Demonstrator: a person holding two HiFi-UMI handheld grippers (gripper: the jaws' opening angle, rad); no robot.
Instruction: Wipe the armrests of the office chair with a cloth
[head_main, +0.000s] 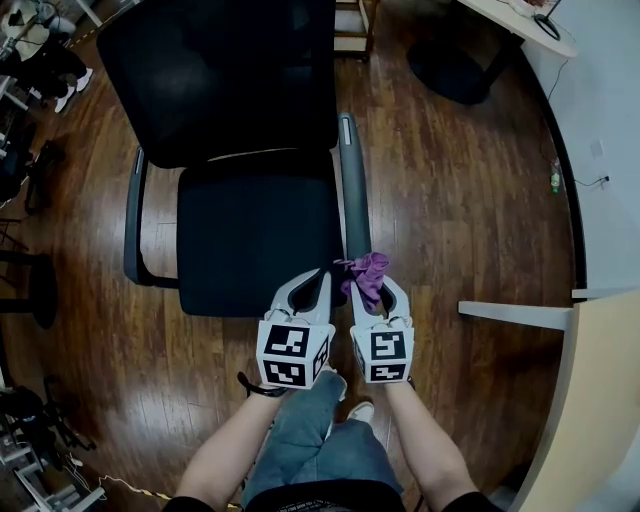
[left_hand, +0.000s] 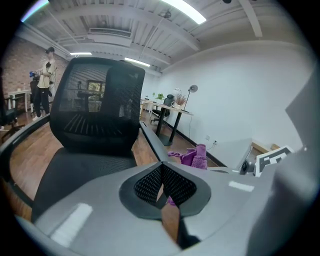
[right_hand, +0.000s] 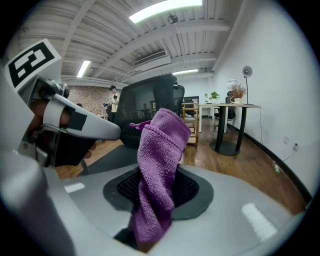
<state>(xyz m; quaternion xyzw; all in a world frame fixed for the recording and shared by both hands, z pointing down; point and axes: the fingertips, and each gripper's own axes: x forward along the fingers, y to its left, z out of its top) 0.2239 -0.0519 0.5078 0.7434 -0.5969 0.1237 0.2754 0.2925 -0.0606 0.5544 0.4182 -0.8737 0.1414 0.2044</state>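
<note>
At the near end of the armrest (head_main: 352, 190) on the person's right sits the purple cloth (head_main: 368, 275), bunched and pinched in the right gripper (head_main: 378, 290). That gripper's jaws are closed on the cloth's lower folds, and the right gripper view shows the rest of it standing up above them. Whether the cloth already touches the armrest's tip I cannot tell from above. The armrest runs away from it toward 12 o'clock.

Just at 9 o'clock of the cloth, the left gripper (head_main: 318, 280) hovers over the front corner of the seat (head_main: 250, 240), jaws pressed together with nothing between them. The second armrest (head_main: 131, 215) lies well apart at about 10 o'clock, across the seat.

I judge the wipe to be at its start. The next move calls for pressing the cloth onto the armrest's top and drawing it toward 12 o'clock, with the second armrest left for afterwards.
</note>
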